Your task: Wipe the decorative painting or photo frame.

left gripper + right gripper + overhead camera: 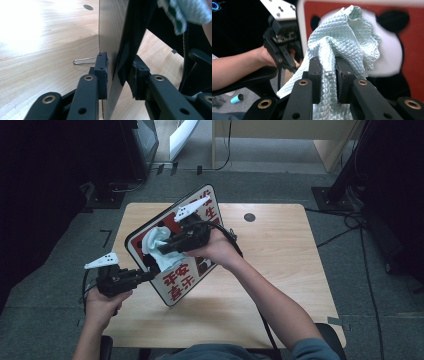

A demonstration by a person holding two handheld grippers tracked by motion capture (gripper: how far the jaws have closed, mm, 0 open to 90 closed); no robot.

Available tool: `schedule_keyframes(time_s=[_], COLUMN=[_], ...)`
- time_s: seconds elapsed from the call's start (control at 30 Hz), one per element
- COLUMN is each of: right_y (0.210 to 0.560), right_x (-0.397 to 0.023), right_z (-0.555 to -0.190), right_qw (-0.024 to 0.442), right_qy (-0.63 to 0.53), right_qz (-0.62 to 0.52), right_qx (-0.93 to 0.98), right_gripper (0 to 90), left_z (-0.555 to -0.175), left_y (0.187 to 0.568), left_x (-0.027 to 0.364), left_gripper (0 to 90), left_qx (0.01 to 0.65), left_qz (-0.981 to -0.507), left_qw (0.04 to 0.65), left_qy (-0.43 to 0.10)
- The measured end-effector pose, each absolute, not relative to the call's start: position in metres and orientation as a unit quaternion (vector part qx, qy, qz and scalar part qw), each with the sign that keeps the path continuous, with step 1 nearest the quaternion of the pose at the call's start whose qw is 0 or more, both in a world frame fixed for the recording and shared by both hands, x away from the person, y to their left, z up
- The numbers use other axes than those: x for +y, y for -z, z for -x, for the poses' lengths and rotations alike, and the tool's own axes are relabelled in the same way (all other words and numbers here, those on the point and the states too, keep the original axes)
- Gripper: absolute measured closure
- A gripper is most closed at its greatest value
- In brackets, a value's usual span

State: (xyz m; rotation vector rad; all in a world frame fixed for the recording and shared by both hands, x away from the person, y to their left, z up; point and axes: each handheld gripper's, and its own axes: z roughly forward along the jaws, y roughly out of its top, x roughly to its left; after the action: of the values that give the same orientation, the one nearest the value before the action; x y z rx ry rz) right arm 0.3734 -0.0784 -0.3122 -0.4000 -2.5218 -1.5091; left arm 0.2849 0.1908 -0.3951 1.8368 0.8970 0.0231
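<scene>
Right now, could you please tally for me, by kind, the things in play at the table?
Sign boards: 1, the panda sign
Cloths: 1, the pale cloth
Hand-held grippers: 2, left hand-held gripper clamping the sign's edge, right hand-held gripper pinching the cloth
Binder clips: 1, binder clip on the table
Total: 5

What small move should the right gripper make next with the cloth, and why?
Probably press the pale green waffle-weave cloth onto the red panda sign board and start wiping. The right gripper is shut on the cloth just in front of the board's face, while the left gripper clamps the board's edge, holding it tilted up off the wooden table.
</scene>
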Motion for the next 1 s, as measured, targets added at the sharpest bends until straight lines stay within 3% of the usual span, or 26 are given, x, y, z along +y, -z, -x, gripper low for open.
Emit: schedule_keyframes(time_s=[0.27,1.0], right_y=[0.293,0.329], right_x=[-0.062,-0.061], right_z=[-0.373,-0.374], right_qw=[0.082,0.108], right_qy=[0.514,0.51], right_qz=[0.116,0.115], right_qx=[-0.846,-0.845], right_gripper=[77.9,77.8], left_z=[-0.284,-0.283], left_y=[0.394,0.394], left_x=[0.191,0.192], left_gripper=[77.6,77.6], left_qx=[0.373,0.369], left_qz=[-0.77,-0.773], left_qw=[0.517,0.516], left_qy=[-0.021,-0.02])
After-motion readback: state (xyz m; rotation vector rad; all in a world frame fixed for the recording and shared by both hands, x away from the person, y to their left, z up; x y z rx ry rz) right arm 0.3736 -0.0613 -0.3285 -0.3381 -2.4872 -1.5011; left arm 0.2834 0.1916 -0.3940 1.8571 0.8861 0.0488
